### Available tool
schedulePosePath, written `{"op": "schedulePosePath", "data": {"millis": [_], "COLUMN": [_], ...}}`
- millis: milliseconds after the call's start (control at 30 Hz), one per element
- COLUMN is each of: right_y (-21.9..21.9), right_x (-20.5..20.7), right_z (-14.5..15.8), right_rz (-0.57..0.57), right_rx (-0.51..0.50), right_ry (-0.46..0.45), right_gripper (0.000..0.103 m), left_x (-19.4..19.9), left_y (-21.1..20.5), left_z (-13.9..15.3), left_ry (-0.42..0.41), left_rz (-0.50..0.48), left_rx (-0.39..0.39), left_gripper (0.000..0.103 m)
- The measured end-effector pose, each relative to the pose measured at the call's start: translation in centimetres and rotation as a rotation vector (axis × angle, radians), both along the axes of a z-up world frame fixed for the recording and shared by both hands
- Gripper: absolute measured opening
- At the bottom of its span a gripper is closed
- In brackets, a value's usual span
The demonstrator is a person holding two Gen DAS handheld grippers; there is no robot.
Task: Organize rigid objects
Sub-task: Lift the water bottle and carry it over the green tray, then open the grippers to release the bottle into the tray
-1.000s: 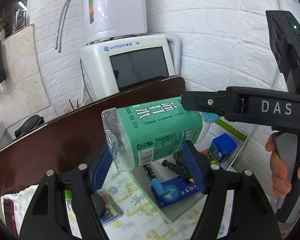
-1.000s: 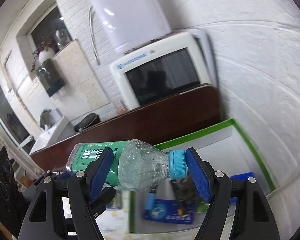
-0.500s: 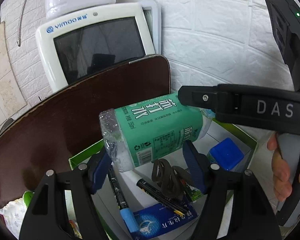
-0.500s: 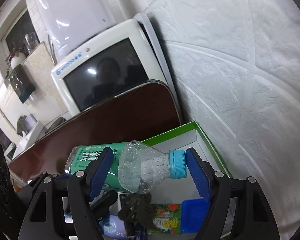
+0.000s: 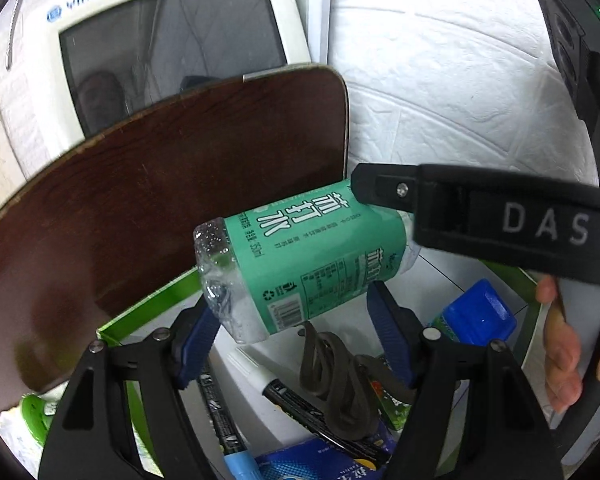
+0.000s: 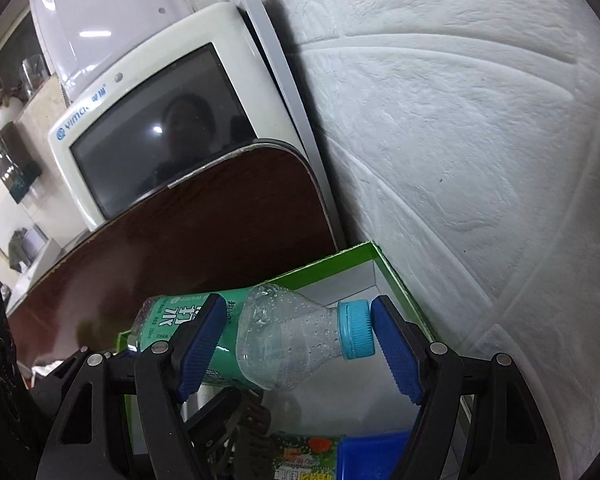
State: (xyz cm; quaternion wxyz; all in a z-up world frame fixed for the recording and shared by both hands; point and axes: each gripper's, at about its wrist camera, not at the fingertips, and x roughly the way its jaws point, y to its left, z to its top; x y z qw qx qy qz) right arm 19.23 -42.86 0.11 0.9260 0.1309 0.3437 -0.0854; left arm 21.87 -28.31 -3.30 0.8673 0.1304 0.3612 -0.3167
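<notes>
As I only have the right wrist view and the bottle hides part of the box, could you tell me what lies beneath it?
Observer: Below the bottle, at its base end, a white-tipped marker and a blue-capped marker lie on the floor of the box.
Operator: Thank you. How does the left gripper sit on the bottle?
Observer: The left gripper has one pad on each side of the base end, and it looks clamped.
</notes>
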Motion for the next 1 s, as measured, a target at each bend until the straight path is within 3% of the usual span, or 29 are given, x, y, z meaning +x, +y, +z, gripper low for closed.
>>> {"op": "schedulePosePath", "data": {"millis": [433,667,1000], "right_y": [0.0,0.2,0.9], "right_x": [0.5,0.2,-0.9], "right_z": [-0.3,-0.1,0.8], "right_rz": [-0.035,-0.067,-0.074], "right_rx": [-0.021,-0.027,-0.031], "right_ry": [0.026,0.037,0.027], "right_gripper": [0.077,0.077,0.077], "left_x": [1.2,0.6,-1.6], "left_y": [-0.7,-1.3,-0.6], "left_z": [-0.6,-1.0,0.3], "left_ry": [0.042,0.053,0.012], "left_rz": [-0.001,-0.022,-0.033], "left_rx": [0.008,0.059,0.055], "left_gripper": [0.072,0.075,0.075]}}
